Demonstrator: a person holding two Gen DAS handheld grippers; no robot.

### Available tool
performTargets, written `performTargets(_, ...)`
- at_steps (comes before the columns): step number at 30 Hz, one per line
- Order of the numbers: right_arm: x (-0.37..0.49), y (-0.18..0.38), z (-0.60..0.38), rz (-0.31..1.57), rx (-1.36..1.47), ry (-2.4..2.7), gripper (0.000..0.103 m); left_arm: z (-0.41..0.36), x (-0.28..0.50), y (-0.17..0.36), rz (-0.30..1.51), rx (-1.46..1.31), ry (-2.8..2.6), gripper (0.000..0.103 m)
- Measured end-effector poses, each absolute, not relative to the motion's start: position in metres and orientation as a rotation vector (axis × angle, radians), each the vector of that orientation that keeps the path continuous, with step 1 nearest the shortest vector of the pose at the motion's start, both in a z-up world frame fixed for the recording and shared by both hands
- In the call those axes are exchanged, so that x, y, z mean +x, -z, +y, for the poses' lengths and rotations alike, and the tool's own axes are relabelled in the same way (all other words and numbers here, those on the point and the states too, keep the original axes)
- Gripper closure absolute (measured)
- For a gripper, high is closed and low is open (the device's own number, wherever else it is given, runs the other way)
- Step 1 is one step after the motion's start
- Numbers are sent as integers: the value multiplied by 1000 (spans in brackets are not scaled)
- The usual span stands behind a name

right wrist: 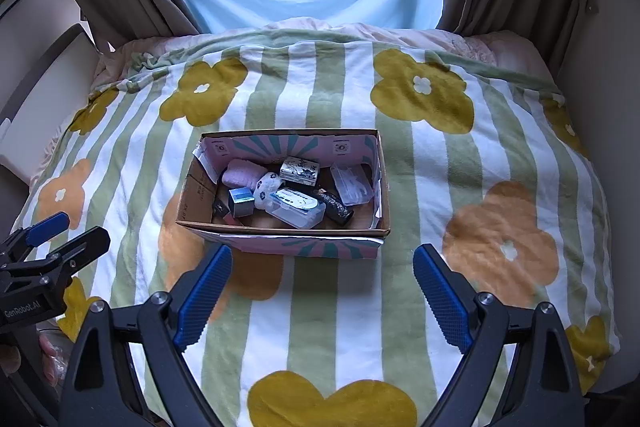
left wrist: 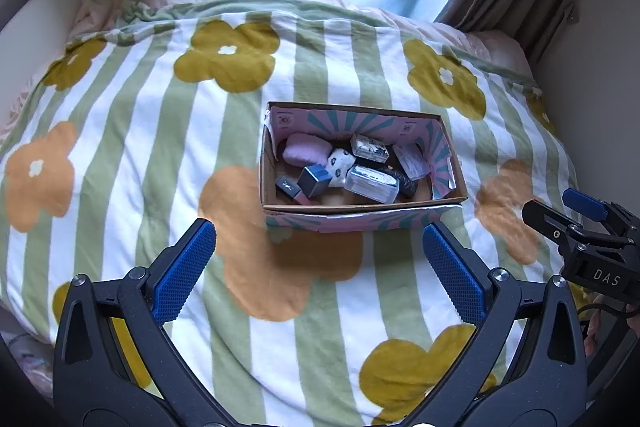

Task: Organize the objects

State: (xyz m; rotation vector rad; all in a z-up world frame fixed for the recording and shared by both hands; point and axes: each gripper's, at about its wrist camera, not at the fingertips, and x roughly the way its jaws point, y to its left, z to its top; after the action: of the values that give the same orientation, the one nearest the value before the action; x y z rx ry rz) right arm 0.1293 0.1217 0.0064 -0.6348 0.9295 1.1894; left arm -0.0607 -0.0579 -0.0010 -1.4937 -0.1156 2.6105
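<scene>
A cardboard box [left wrist: 362, 215] sits on a bed covered by a striped, flower-patterned blanket [left wrist: 132, 131]. Inside it lie a lilac pouch [left wrist: 307, 148], a small silver-blue carton [left wrist: 315, 180], a clear plastic case [left wrist: 373, 184], a black roll [left wrist: 404, 181] and other small items, heaped together. The left gripper [left wrist: 320, 267] and the right gripper [right wrist: 322, 293] hover just in front of the box, each with its jaws spread wide and nothing between them.

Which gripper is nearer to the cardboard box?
Neither clearly: left gripper and right gripper both hover open, just before the cardboard box, apart from it.
</scene>
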Motion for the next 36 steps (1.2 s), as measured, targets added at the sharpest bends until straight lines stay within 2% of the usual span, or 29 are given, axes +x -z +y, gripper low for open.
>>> performTargets(36, 132, -5, 124, 928, -631, -1187, 13, -56, -64, 4, -92, -1478, -2571, 0)
